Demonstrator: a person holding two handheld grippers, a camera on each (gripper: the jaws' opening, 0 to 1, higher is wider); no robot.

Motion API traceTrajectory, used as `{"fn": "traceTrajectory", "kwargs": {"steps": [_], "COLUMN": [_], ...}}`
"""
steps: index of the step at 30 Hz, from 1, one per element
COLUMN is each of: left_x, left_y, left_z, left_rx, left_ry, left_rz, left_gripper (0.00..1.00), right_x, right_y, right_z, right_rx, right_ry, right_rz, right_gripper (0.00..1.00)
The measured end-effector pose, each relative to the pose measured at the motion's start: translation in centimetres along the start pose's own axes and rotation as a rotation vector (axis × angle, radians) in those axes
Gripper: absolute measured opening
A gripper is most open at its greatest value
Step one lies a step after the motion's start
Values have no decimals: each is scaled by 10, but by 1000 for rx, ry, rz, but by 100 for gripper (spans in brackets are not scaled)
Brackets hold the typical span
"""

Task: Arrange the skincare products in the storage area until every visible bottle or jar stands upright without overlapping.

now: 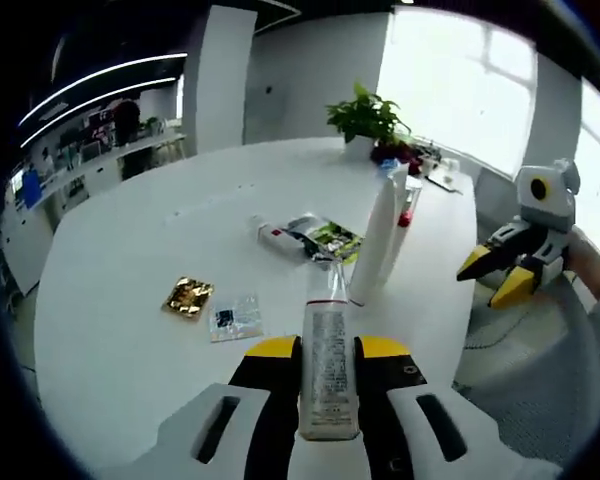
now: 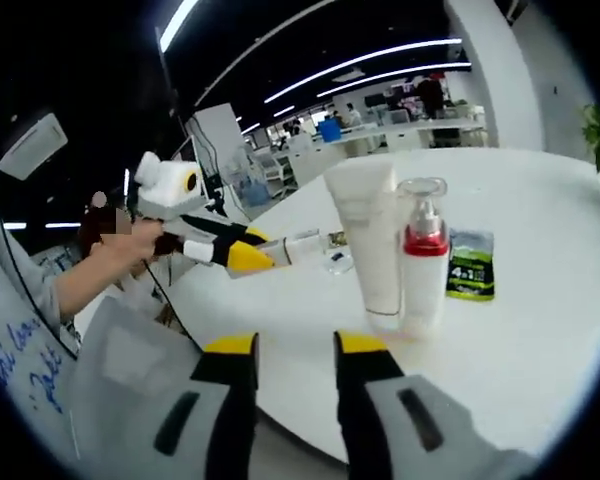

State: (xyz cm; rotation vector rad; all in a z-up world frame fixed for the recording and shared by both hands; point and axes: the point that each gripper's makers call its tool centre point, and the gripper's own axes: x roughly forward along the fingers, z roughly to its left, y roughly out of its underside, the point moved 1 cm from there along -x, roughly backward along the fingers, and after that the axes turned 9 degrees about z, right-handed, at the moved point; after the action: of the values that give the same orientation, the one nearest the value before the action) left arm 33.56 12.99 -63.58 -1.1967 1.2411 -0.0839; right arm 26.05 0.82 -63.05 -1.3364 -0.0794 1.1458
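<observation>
1. The left gripper [image 1: 329,352] is clamping a clear bottle [image 1: 327,370] between its yellow-tipped jaws. The bottle is pointing away from the camera and out over the white table [image 1: 130,300]; it looks see-through with a printed label, and I can't really tell what's inside it
2. In the right gripper view the same gripper [image 2: 265,255] is coming in from the left, held by a person's hand [image 2: 130,245], with the bottle [image 2: 305,243] sticking out past its tips
3. The right gripper [image 2: 296,345] is hanging open with nothing between its jaws, sitting just off the table edge [image 2: 460,400]. In the left gripper view it [image 1: 495,275] is showing at the right, also clear of the table
4. Standing upright on the table: a tall white tube [image 2: 365,245] and a clear pump bottle [image 2: 423,260] with a red collar, right beside each other, maybe touching. The contents look whitish, but that's hard to call
5. Lying flat: a green sachet [image 2: 470,265] just beside the pump bottle, a small white tube [image 1: 278,238], a gold foil packet [image 1: 187,297] and a clear little packet [image 1: 235,318]
6. A potted plant [image 1: 365,120] is sitting at the far end of the table
</observation>
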Motion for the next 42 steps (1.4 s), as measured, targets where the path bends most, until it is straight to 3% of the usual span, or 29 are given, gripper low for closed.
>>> {"fn": "traceTrajectory", "kwargs": {"steps": [10,20,27,31,39,42], "left_x": [-2,0,1,1,1,2], "left_y": [3,-2,-9,-12,-22,-25], "left_z": [-18,-51,-67,-75,-88,-93], "left_rx": [-5,12,10,14,17,25], "left_ry": [40,93,125,138,170,182], "left_rz": [-17,-36,-65,-76,-99,-107], "left_gripper": [17,17,17,17,17,17], "right_x": [8,15,15,15,12,13], "right_y": [-3,-3,-13,-16,-29,-29], "right_z": [-4,-10,-13,-14,-14,-22], "right_rx": [108,275,513,606,908,965], "right_ry": [-44,-92,-173,-195,-381,-386], "right_rz": [-57,-78,-182,-225,-380,-413], "right_gripper": [27,26,31,30,30,29]}}
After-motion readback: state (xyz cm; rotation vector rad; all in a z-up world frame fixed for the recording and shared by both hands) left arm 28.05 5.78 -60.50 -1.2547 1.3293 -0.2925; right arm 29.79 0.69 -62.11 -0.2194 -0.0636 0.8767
